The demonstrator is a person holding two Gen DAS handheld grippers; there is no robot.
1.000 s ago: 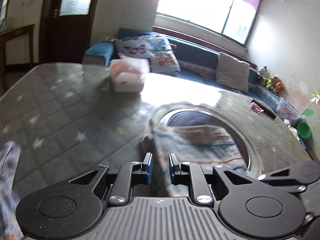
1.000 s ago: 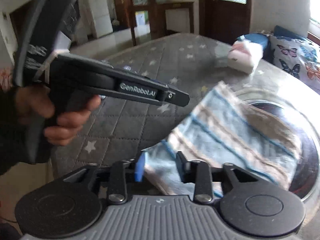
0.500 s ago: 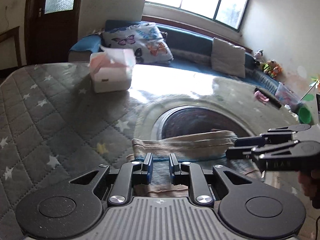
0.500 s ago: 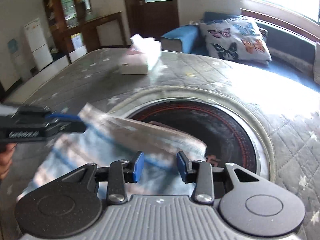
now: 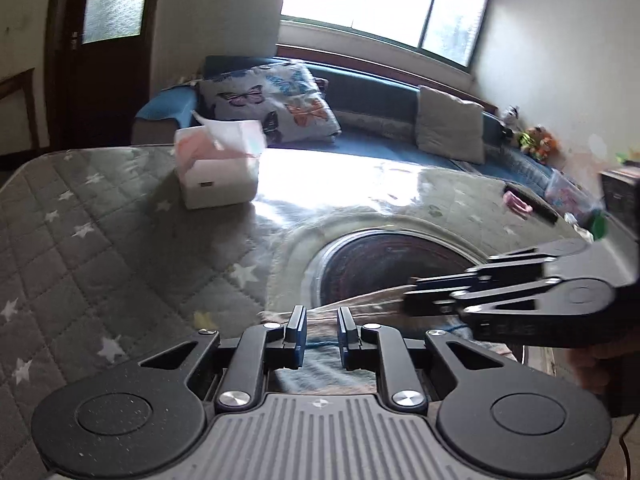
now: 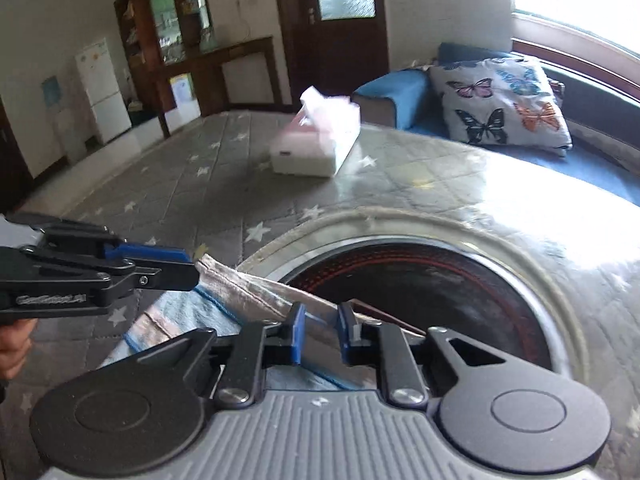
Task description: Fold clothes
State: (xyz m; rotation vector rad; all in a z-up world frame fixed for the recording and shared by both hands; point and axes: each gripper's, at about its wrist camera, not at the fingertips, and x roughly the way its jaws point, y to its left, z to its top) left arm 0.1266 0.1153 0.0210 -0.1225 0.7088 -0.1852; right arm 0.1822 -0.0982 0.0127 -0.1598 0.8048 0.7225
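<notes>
A blue, tan and white striped cloth (image 6: 240,300) hangs stretched between my two grippers above the quilted table. My left gripper (image 5: 322,330) holds its upper edge, the cloth (image 5: 352,308) running right to the other gripper. In the right wrist view the left gripper (image 6: 188,266) pinches the cloth's left corner. My right gripper (image 6: 320,330) holds the edge further right; in the left wrist view the right gripper (image 5: 416,300) is closed on the cloth. Both pairs of jaws show a narrow gap with cloth in it.
A white tissue box (image 5: 218,168) stands on the grey star-quilted table (image 5: 80,240). A round dark inset (image 6: 420,284) with a metal rim lies under the cloth. A sofa with a butterfly pillow (image 6: 500,104) is behind the table. Small pink items (image 5: 518,204) lie at the far right edge.
Both grippers have lifted and swung the cloth from lying spread on the table to hanging taut between them. The grippers now stand side by side, closer to the round inset.
</notes>
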